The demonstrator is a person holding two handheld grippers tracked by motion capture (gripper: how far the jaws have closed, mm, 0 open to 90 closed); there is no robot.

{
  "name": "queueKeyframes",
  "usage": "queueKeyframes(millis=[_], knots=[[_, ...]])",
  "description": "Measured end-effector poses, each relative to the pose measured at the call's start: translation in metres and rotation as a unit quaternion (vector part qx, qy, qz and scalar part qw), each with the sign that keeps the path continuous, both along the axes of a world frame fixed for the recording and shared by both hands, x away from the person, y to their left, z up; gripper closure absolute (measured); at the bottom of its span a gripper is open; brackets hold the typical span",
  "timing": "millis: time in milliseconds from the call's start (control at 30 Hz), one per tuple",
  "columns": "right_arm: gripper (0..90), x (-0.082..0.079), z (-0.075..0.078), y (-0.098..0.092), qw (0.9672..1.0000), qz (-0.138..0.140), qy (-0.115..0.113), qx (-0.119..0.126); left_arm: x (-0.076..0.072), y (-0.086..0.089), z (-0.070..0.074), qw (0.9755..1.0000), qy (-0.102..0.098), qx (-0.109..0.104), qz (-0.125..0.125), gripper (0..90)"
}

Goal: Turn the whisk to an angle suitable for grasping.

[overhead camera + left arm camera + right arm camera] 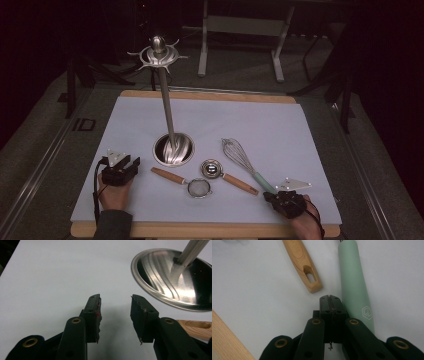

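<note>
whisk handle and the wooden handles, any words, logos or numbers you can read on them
Whisk handle: a small outlined hexagon logo near its end, with no letters to read.
Wooden handle: a faint mark near its top edge, too blurred to read.
No readable words or numbers.

The mint-green whisk handle [354, 287] carries the one clear sign: a small outlined hexagon logo [367, 312] pressed into it near its butt end, with a blocky figure inside that is too small to read as a letter. To the left of that handle, the wooden handle [302, 263] bears a short line of burned-in lettering [295, 245] at its upper part, above its hanging slot; the letters are blurred and cannot be made out. In the high view, far to the left of the whisk, a pale mark [83, 124] that looks like "ID" stands on the dark rail beside the white surface [280, 125].
</note>
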State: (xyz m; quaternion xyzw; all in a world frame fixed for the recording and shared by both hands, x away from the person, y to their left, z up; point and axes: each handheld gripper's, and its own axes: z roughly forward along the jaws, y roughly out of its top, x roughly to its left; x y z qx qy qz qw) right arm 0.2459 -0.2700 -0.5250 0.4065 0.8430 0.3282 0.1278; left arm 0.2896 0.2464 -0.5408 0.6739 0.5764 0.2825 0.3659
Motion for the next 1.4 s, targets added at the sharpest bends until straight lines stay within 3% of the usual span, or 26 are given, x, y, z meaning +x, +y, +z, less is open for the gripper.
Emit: queueKeyframes(millis=[567,1400], knots=[[89.7,0.008,0.000,-0.014,0.9996,-0.027,0.004,0.005,0.001,0.000,0.000,1.0000,0.004,0.002,-0.001,60.6],[89.8,0.037,0.000,-0.031,0.9981,-0.062,0.003,0.003,0.001,-0.001,0.000,1.0000,0.003,0.005,0.003,59.3]])
